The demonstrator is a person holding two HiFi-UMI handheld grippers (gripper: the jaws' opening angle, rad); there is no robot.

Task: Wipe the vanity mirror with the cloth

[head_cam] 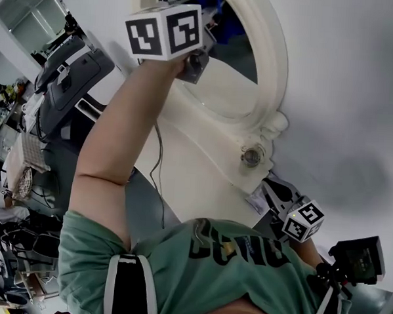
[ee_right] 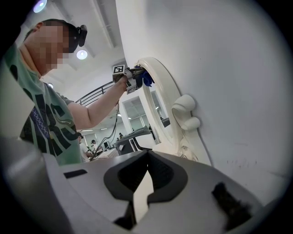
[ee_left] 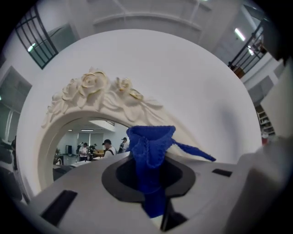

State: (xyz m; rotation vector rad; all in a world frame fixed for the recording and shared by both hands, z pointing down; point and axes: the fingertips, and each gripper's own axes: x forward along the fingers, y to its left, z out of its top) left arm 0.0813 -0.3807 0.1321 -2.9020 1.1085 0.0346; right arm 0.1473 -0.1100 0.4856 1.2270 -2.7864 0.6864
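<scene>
Cut off at the head view's top edge: vanity mirror [head_cam: 272,65] crest. Buried between the left gripper [ee_left: 153,196] jaws: the cloth [ee_left: 150,151] near end.

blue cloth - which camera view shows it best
The left gripper view: the blue knitted cloth sits large and central, pinched in the left gripper. The right gripper view shows only a small blue patch at the cream mirror frame. The head view barely shows it.

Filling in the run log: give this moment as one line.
left tongs shut on blue cloth | cloth up at vanity mirror top frame | right tongs shut, empty, held low
</scene>
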